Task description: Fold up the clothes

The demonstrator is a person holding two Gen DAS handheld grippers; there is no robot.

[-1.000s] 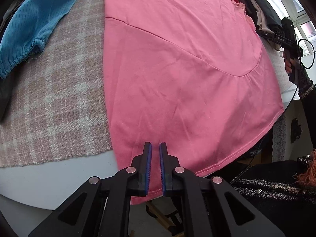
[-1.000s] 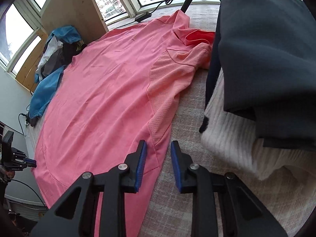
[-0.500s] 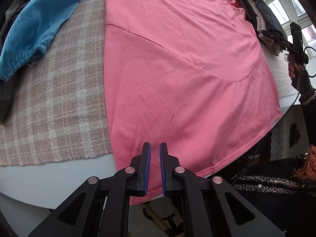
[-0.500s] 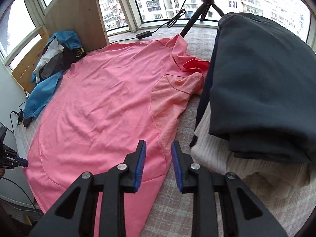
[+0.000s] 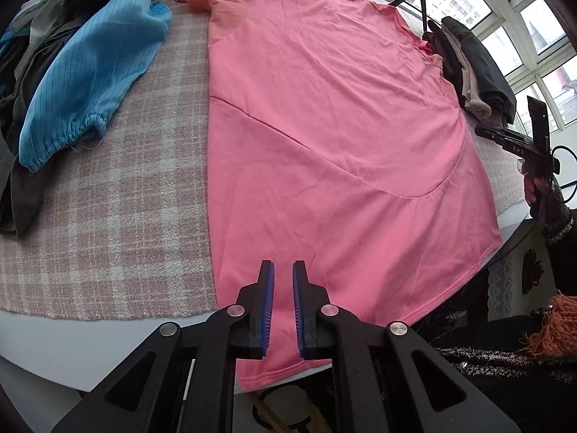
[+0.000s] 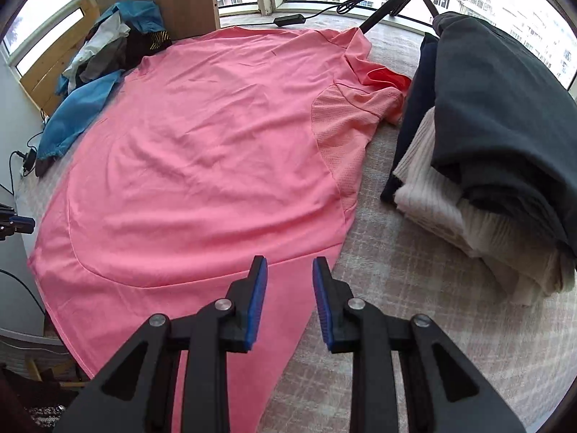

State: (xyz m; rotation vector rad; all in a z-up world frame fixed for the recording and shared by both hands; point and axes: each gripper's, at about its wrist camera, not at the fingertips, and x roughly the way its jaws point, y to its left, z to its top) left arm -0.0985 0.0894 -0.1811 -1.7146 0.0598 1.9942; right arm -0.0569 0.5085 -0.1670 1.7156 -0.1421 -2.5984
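A pink T-shirt (image 5: 324, 137) lies spread flat on the checked tablecloth (image 5: 108, 223), its hem hanging over the near table edge. My left gripper (image 5: 283, 281) hovers over the hem's left corner, jaws a narrow gap apart with nothing between them. Seen from the right wrist, the pink T-shirt (image 6: 202, 166) runs from its mesh sleeve (image 6: 346, 126) down to the hem. My right gripper (image 6: 290, 270) stands open above the shirt's right side edge, holding nothing. A hand holds that right gripper (image 5: 505, 137) at the table's right edge.
A blue garment (image 5: 93, 72) and a heap of dark clothes (image 5: 43, 18) lie left of the shirt. A stack of folded clothes (image 6: 497, 137), dark over cream, sits right of the sleeve. A tripod leg (image 6: 389, 7) and cable (image 6: 346, 0) stand at the far window side.
Both grippers have drawn back and up from the shirt, so more of it shows. The right gripper moved from the sleeve area toward the hem. Neither took hold of anything.
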